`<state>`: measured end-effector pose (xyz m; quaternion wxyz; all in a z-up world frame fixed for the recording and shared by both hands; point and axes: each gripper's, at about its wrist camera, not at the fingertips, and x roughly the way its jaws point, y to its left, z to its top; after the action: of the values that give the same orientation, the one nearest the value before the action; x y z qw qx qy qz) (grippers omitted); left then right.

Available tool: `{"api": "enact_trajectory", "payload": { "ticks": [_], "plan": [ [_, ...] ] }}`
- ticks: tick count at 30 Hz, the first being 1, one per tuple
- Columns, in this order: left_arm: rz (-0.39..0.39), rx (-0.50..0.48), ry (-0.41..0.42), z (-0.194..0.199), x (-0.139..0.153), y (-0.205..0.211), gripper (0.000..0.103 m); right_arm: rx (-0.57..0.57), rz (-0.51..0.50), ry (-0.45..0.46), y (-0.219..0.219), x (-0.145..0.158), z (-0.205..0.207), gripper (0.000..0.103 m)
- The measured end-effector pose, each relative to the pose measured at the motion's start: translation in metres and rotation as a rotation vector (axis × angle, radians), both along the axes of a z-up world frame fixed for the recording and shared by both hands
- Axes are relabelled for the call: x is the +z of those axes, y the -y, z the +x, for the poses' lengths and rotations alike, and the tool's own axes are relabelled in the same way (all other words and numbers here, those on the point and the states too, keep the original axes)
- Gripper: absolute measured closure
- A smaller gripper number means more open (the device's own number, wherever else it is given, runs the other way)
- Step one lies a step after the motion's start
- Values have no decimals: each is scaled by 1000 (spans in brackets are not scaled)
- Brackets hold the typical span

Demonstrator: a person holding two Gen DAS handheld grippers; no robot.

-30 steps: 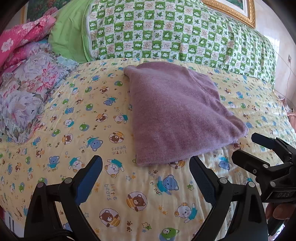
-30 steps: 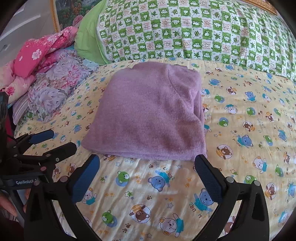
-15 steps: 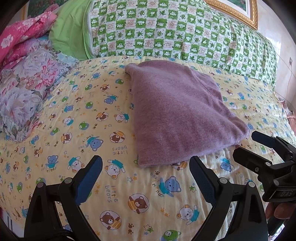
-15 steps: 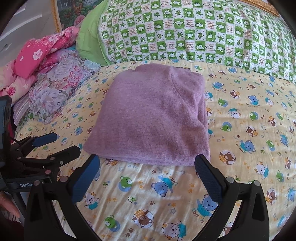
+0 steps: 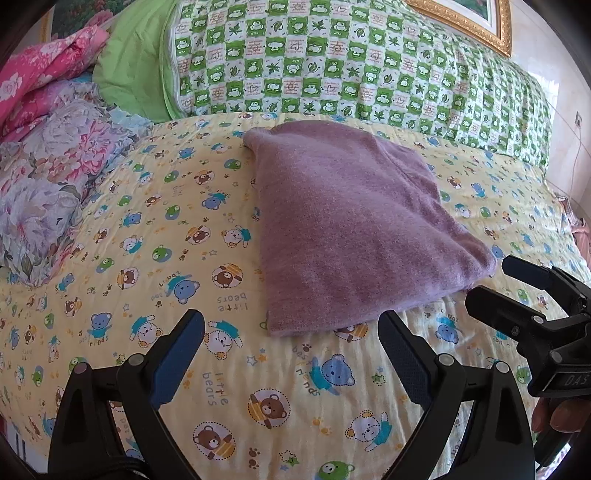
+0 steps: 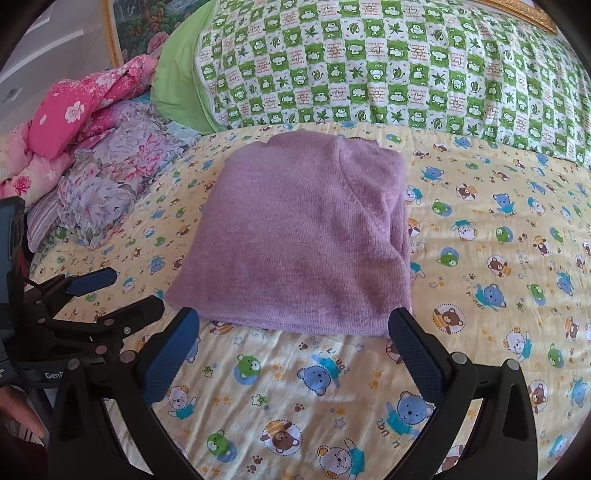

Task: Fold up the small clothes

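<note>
A purple knit garment (image 5: 351,225) lies folded flat on the yellow bear-print bedsheet (image 5: 147,229); it also shows in the right wrist view (image 6: 303,243). My left gripper (image 5: 291,328) is open and empty, just short of the garment's near left corner. My right gripper (image 6: 293,325) is open and empty, its fingertips at the garment's near edge. Each gripper shows in the other's view, the right one (image 5: 517,295) at the garment's right corner and the left one (image 6: 107,295) at its left corner.
A green checked pillow (image 5: 332,66) lies along the bed's head behind the garment. Floral bedding (image 5: 48,177) and a pink floral quilt (image 6: 85,107) are piled on the left. A gold picture frame (image 5: 476,26) hangs above. The bed's right edge (image 5: 569,206) is near.
Both grippers have moved slightly closer to the garment's near edge. Both stay open, and the garment has not moved.
</note>
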<state>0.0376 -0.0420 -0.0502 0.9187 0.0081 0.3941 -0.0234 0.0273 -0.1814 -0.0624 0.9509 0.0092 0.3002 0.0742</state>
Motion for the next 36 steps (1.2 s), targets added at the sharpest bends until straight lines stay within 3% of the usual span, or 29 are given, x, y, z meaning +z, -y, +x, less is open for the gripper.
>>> {"api": "enact_trajectory", "payload": {
  "ticks": [36],
  "plan": [
    [-1, 5, -11, 9, 0, -2, 8, -1, 11, -7, 2, 2, 9, 1]
  ]
}}
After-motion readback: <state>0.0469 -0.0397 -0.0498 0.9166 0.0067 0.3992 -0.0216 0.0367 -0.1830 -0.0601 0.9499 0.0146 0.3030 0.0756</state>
